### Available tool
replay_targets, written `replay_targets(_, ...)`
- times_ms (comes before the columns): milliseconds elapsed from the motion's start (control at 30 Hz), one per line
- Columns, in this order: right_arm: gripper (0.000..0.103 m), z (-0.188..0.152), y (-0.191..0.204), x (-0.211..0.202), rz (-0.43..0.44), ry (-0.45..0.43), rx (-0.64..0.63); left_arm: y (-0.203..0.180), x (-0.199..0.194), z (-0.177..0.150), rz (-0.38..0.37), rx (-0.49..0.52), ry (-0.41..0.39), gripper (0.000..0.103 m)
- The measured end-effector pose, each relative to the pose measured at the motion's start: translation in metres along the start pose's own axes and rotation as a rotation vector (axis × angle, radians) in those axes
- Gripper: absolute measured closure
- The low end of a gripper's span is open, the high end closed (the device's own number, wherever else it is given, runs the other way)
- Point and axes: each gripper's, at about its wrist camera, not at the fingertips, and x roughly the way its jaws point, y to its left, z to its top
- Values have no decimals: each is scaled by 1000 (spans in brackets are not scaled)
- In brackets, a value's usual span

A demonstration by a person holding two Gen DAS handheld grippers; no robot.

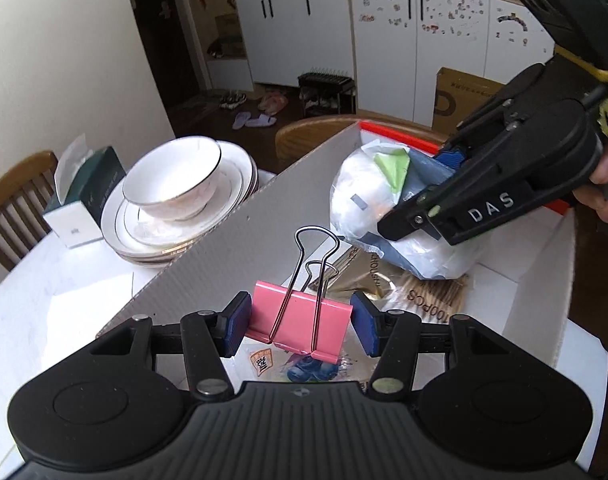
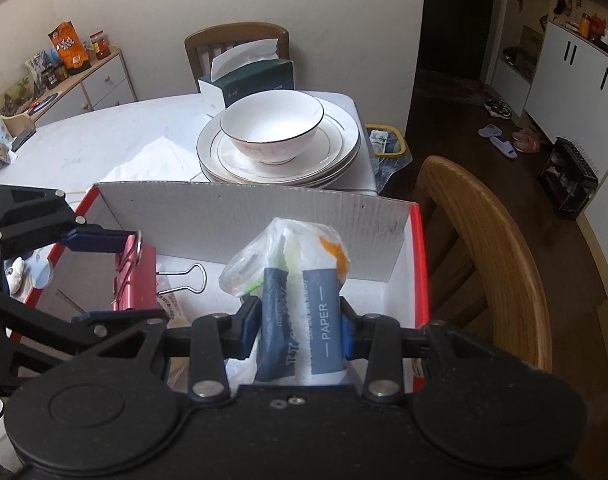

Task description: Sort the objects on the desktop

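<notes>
My left gripper point(image 1: 300, 326) is shut on a pink binder clip point(image 1: 300, 320) and holds it over the open cardboard box point(image 1: 240, 216). The clip and left gripper also show in the right wrist view point(image 2: 134, 280), at the box's left side. My right gripper point(image 2: 300, 332) is shut on a plastic-wrapped paper tissue pack point(image 2: 300, 300) and holds it inside the box near its right wall. In the left wrist view the right gripper point(image 1: 443, 184) grips the same pack point(image 1: 367, 200) at the far end of the box.
A white bowl on stacked plates point(image 2: 280, 136) and a green tissue box point(image 2: 248, 80) stand beyond the box on the white table point(image 2: 104, 136). Packets and a toothpick bundle point(image 1: 431, 296) lie in the box. A wooden chair point(image 2: 495, 240) stands to the right.
</notes>
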Motion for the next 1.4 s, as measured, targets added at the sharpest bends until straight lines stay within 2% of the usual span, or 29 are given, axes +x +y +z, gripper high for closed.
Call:
replay_targets(233,66,1,2,17,13,50,-28,16,20,1,-21,-61,78,50)
replay_targets(567,63,-1,3,27,18,82,-44,21,35,-3,-38,-80,148,50)
replay_targets(800,59,-4,5,29,19,91,-48,19,30,-5,-36,-75,130,49)
replay_targets(933,56,-5,6,28,10,90,-51,20,25,-7,-33,-82,114,42)
replay_targets(1133,41,-6,7,20,-4,71,-60,20,11,-7,-33,-107,77,41)
replay_targets(1233,39,-7,8,14,-14,56,-76,19,3,-7,-32,-115,54,38)
replay_targets(1333,31,-7,8,7,-20,42,-84,19,-5,-7,-30,-130,30,38)
replay_targets(1400,31,-7,8,2,-25,32,-92,18,-10,-7,-26,-137,20,38)
